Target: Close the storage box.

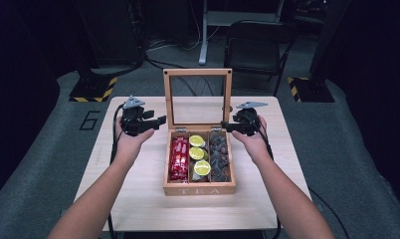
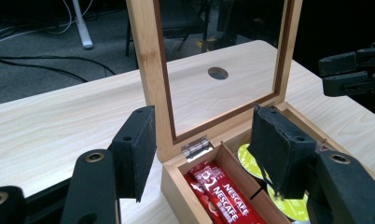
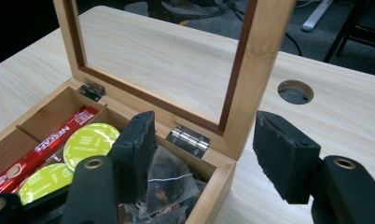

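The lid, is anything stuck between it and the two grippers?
Nothing visible. The lid stands upright and open on the box. The left gripper hangs open beside its left frame post, the right gripper open beside its right post. In the gripper views only air lies between the pads and the wood.

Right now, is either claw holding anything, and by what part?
Nothing is held. The left claw and right claw stand open beside the upright lid, pads apart from its frame.
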`<action>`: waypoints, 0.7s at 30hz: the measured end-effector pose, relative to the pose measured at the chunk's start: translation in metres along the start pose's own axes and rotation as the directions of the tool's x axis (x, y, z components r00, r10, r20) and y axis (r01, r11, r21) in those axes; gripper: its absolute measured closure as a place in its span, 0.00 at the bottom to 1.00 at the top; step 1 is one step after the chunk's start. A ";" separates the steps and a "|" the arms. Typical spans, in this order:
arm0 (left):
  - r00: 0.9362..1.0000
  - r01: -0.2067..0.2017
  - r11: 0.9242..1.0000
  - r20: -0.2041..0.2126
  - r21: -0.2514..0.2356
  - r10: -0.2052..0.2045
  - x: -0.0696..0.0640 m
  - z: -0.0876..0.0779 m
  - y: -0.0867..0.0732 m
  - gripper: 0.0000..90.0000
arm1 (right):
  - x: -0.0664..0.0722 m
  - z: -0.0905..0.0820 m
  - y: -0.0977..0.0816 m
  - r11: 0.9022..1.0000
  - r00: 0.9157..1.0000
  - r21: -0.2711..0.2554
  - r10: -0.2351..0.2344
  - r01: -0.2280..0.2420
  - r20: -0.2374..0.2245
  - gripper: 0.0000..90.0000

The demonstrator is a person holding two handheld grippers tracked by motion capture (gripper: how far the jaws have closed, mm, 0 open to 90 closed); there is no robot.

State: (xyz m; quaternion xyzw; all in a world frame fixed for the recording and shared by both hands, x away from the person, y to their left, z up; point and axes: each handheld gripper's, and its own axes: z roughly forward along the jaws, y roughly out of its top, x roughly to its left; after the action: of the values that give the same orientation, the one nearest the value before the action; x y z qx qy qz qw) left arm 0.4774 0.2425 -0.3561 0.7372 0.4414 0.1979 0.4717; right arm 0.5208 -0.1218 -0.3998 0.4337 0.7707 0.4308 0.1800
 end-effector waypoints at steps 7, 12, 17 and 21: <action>1.000 -0.016 1.000 0.013 0.015 0.015 -0.002 0.004 0.000 0.43 | 0.011 -0.003 0.000 0.999 0.999 -0.014 -0.037 0.037 -0.018 0.40; 1.000 -0.018 1.000 0.017 0.025 0.018 -0.007 0.008 -0.001 0.41 | 0.025 -0.007 0.001 0.996 0.996 -0.037 -0.082 0.080 -0.040 0.35; 0.999 -0.028 0.999 0.025 0.025 0.028 -0.011 0.008 -0.002 0.41 | 0.035 -0.013 -0.001 0.993 0.993 -0.038 -0.112 0.110 -0.047 0.34; 0.999 -0.017 0.999 0.046 0.037 0.015 -0.012 0.008 -0.003 0.41 | 0.040 -0.020 -0.003 0.994 0.992 -0.040 -0.107 0.104 -0.068 0.36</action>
State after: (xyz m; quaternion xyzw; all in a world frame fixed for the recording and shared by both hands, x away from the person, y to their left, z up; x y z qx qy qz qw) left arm 0.4758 0.2287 -0.3609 0.7536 0.4283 0.1767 0.4663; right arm 0.4838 -0.1003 -0.3870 0.3737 0.7905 0.4493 0.1834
